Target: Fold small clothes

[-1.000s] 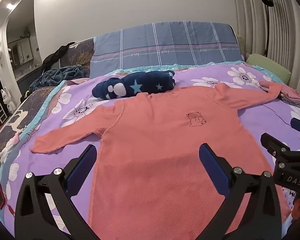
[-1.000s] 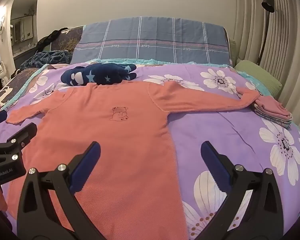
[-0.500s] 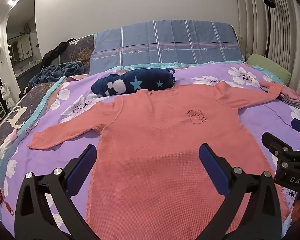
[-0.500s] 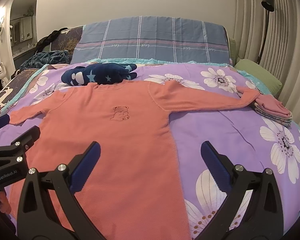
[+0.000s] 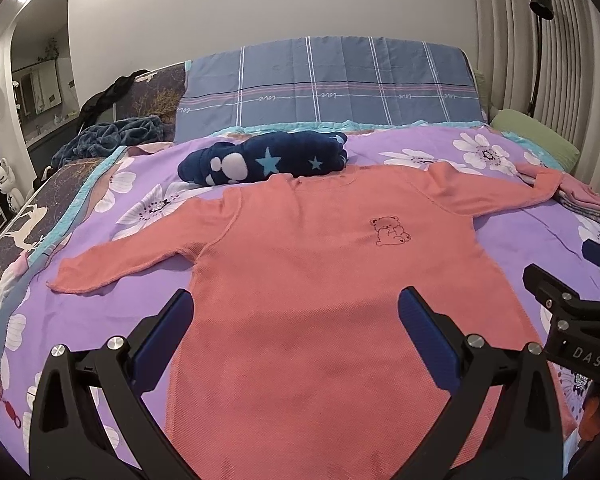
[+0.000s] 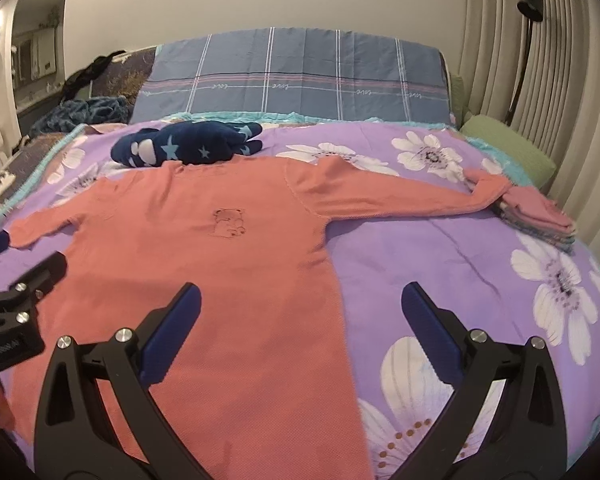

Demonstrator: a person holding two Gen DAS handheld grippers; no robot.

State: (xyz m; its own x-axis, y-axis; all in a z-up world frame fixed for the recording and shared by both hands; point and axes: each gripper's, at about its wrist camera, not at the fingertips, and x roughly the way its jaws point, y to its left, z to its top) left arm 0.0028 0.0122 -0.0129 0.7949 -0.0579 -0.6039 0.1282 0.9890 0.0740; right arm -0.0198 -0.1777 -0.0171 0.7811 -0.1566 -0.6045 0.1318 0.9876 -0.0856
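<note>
One coral long-sleeved shirt (image 5: 320,280) lies flat on the purple flowered bedspread (image 6: 480,264) ahead of both grippers, with one navy star-patterned bundle (image 5: 264,160) just beyond its collar and one folded pink stack (image 6: 540,212) at its right cuff. Only the left wrist view shows the shirt's left cuff whole, ahead-left of the left gripper (image 5: 296,332). Both the left gripper and the right gripper (image 6: 300,320) hang above the shirt's lower part with jaws spread wide, holding nothing.

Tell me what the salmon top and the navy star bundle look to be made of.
Salmon top: a thin knit, probably cotton, matte; a fine waffle-like grid shows across its surface and it lies flat and limp. Navy star bundle: likely fleece or plush; it looks fuzzy, thick and rounded, with no visible weave.
</note>
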